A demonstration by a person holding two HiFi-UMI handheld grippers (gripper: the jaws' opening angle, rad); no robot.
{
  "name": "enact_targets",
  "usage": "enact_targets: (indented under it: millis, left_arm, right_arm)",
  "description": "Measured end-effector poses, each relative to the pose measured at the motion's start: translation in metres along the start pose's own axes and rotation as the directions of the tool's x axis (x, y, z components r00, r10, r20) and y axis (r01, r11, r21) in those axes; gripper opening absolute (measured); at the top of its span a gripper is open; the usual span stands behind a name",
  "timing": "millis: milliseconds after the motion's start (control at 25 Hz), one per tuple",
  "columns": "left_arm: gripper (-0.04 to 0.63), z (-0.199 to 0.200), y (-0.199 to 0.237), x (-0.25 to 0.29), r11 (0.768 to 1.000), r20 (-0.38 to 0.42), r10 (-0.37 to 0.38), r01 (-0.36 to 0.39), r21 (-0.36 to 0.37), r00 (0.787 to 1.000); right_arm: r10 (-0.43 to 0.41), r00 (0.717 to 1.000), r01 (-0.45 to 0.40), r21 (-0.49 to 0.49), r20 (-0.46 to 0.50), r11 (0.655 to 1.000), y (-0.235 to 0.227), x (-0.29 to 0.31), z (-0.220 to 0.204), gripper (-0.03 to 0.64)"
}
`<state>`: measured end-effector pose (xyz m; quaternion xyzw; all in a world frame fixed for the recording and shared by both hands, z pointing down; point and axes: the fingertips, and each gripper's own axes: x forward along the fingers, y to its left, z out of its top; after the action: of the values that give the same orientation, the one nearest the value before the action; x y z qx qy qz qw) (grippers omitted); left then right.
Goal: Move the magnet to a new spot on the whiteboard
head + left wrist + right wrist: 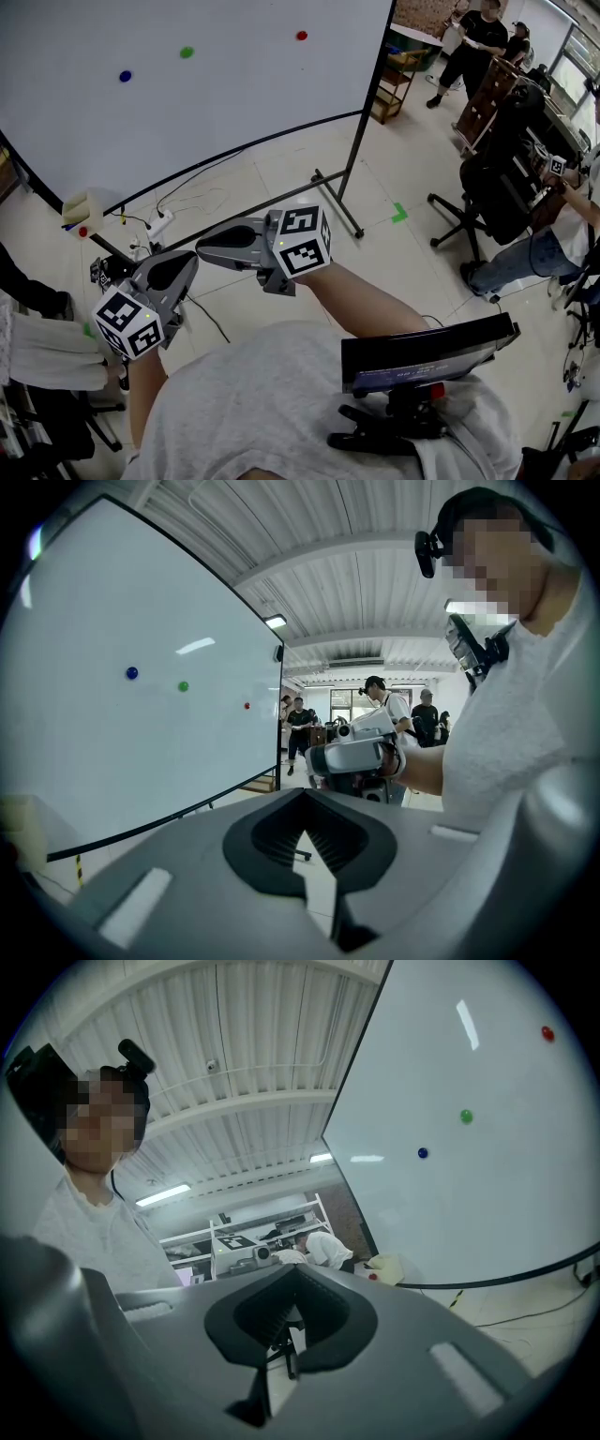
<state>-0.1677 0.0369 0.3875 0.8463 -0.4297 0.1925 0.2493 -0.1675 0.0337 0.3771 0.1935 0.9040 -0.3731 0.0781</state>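
Observation:
The whiteboard [244,94] stands ahead on a wheeled frame. Three round magnets stick to it: blue [126,76], green [187,52] and red [301,36]. The left gripper view shows blue [131,673], green [183,686] and red [247,705]. In the right gripper view, red [547,1033] is highest, then green [466,1117] and blue [422,1153]. My left gripper [190,260] and right gripper [202,247] are held close to my chest, well short of the board. Both are shut with nothing between the jaws [305,841] [291,1321].
The board's black stand foot [339,204] crosses the tiled floor. A power strip with cables [156,225] lies under the board, beside a yellowish pad [82,211] on its lower left corner. An office chair [487,202], a wooden shelf [394,82] and several people are at the right.

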Motion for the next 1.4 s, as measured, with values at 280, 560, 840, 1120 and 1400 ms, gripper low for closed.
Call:
enact_targets:
  millis: [280, 560, 840, 1120, 1400]
  left_arm:
    - [-0.018, 0.000, -0.002, -0.001, 1.000, 0.000, -0.001, 0.001, 0.001, 1.000]
    - [-0.018, 0.000, -0.009, 0.003, 1.000, -0.006, -0.014, 0.014, -0.007, 1.000]
    - [-0.018, -0.003, -0.011, 0.004, 1.000, 0.004, -0.027, 0.027, 0.005, 1.000]
    - [-0.018, 0.000, -0.013, 0.004, 1.000, 0.007, -0.011, 0.011, 0.012, 1.000]
    - [-0.018, 0.005, -0.017, 0.008, 1.000, 0.016, -0.007, 0.006, 0.018, 1.000]
  right_arm:
    - [-0.007, 1.000, 0.007, -0.009, -0.005, 1.000, 0.002, 0.001, -0.002, 0.003]
    - [-0.005, 1.000, 0.005, 0.000, 0.001, 1.000, 0.006, -0.003, -0.002, 0.003]
    - [-0.024, 1.000, 0.024, -0.020, -0.005, 1.000, 0.008, -0.006, -0.006, 0.003]
    - [-0.051, 0.999, 0.051, -0.070, 0.004, 0.996, 0.011, -0.014, 0.002, 0.003]
    - [-0.133, 0.990, 0.126, -0.123, -0.051, 0.984, 0.010, -0.029, 0.002, 0.003]
